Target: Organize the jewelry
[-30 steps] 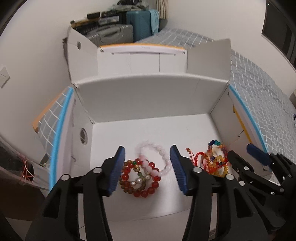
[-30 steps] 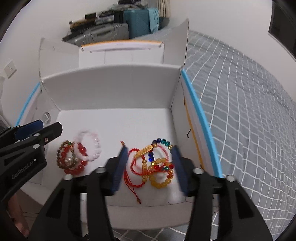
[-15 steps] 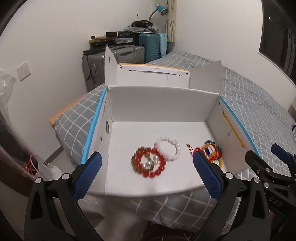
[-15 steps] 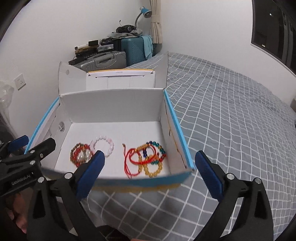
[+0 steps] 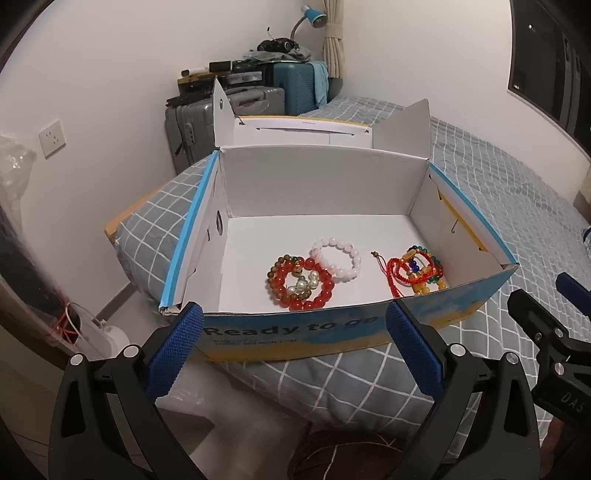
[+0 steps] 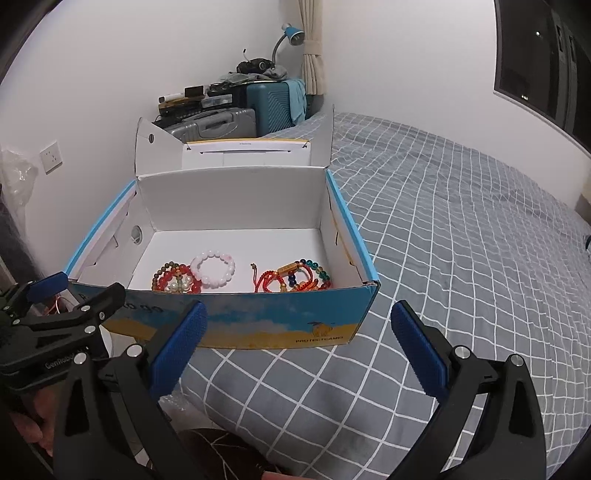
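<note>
An open cardboard box (image 5: 325, 332) (image 6: 280, 325) stands on the bed corner. Inside lie a red bead bracelet with pearls (image 5: 301, 282) (image 6: 173, 280), a pink bead bracelet (image 5: 338, 258) (image 6: 214, 269) and a tangle of red cord and coloured bead bracelets (image 5: 415, 271) (image 6: 291, 278). My left gripper (image 5: 295, 350) is open and empty, held back in front of the box's near wall. My right gripper (image 6: 299, 343) is open and empty, also in front of the box, to the right of the left one.
The grey checked bed (image 6: 461, 258) spreads to the right. The box lid (image 5: 299, 129) stands up behind the box. Suitcases (image 5: 236, 107) with clutter and a blue lamp (image 6: 293, 35) stand by the far wall. A wall socket (image 5: 51, 138) is at left.
Both grippers have drawn back out of the box and opened wide. A second ago they hovered low over the bracelets inside; now they are in front of the near wall.
</note>
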Motion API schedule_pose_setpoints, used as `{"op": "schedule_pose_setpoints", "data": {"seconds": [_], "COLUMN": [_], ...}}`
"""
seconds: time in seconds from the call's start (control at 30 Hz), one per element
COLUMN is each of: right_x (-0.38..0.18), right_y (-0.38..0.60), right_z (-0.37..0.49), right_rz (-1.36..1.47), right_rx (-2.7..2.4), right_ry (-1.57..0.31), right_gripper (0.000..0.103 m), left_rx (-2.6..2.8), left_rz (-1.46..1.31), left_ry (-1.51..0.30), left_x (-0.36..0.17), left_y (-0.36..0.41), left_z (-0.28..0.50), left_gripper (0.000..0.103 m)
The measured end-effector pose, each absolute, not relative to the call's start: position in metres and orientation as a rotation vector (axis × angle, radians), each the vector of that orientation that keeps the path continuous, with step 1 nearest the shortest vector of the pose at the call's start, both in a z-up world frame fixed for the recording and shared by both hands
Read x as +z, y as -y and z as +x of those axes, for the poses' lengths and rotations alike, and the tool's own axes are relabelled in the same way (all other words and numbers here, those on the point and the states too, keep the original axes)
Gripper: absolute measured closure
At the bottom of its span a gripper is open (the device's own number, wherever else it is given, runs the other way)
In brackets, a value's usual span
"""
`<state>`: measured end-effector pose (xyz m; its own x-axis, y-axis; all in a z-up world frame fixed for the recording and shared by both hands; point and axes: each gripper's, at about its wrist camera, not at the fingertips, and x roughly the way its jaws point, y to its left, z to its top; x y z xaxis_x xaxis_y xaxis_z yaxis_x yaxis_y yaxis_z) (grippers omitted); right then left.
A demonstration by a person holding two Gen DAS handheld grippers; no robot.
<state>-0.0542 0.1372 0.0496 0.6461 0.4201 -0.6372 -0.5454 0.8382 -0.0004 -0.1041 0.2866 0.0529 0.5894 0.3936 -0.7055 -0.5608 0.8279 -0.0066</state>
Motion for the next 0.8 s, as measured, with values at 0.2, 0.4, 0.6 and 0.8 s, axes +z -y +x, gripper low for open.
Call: {"op": "schedule_pose_setpoints", "data": {"seconds": [0.2, 0.4, 0.6, 0.8], "right_x": [0.0479, 0.047, 0.0465, 0.0438], "right_y": [-0.1379, -0.1384, -0.1384, -0.1393], "right_z": [-0.0558, -0.0555, -0.0532, -0.0511], "right_rz": [-0.203, -0.206, -0.206, -0.207], "right_rx": [0.554, 0.552, 0.55, 0.549], "right_ry": [-0.674, -0.678, -0.682, -0.688], "right_gripper": [0.008, 0.008, 0.008, 0.008], "left_rx": [0.563, 0.559, 0.577, 0.585], "left_rz": [-0.231, -0.214, -0.217, -0.211], "left_ry": [-0.763, -0.779, -0.777, -0.778], "left_x": [0.0536, 0.0526, 0.0523, 0.0513], "left_y": [-0.2847, -0.2833, -0.2864, -0.2879], "left_z": [-0.1048, -0.1024, -0.1013, -0.1001], "left_gripper": [0.006, 0.006, 0.006, 0.006]}}
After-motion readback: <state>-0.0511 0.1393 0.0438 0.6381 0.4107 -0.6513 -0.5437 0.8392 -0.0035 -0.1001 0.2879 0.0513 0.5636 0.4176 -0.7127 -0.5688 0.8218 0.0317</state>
